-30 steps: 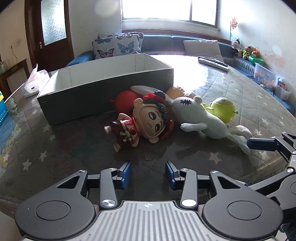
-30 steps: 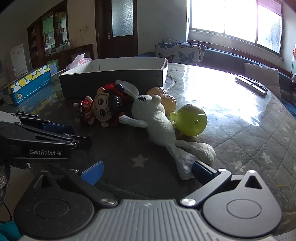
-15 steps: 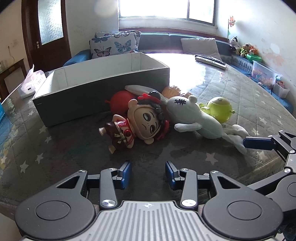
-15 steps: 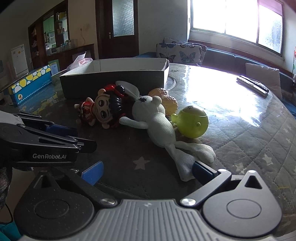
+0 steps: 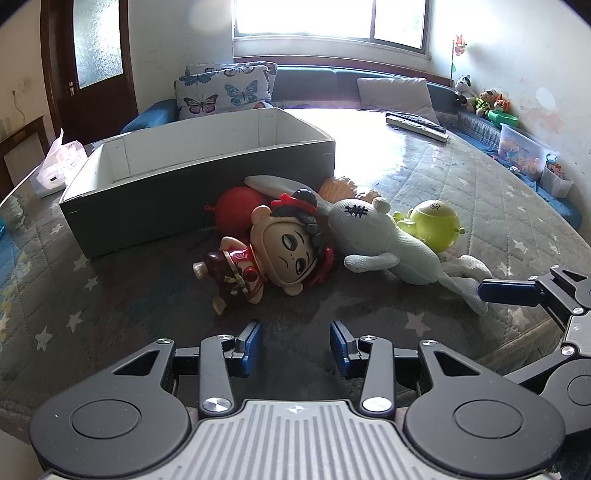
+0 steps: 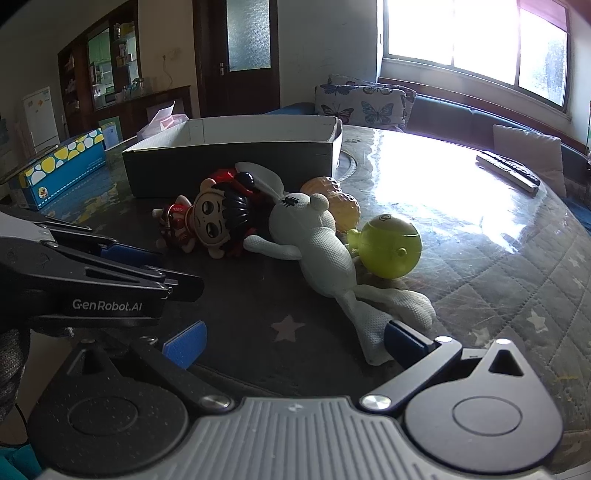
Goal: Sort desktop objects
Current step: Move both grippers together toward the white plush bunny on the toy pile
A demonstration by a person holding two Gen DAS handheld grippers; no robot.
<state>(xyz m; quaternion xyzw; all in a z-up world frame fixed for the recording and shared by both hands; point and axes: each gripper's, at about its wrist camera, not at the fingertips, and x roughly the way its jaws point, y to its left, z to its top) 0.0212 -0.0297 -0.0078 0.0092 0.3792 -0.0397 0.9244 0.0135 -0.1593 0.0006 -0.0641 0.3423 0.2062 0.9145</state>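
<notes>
A home living room. A big round table (image 5: 480,192) under a quilted, star-printed cover fills the middle. Behind it, at 12 o'clock, a blue sofa (image 5: 317,79) runs below a bright window (image 5: 325,18), with butterfly cushions (image 5: 225,90) at 11 o'clock. A dark wooden door (image 5: 92,62) with frosted glass stands at 10 o'clock. In the right wrist view, wall shelves (image 6: 110,77) and a fridge (image 6: 38,118) show at 10 o'clock. Soft toys (image 5: 484,101) sit on a ledge at 2 o'clock.

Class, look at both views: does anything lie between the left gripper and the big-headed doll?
Nothing visible does. Only bare table cover lies between the open left gripper and the doll. The white plush rabbit lies to the doll's right, beside that path.
</notes>
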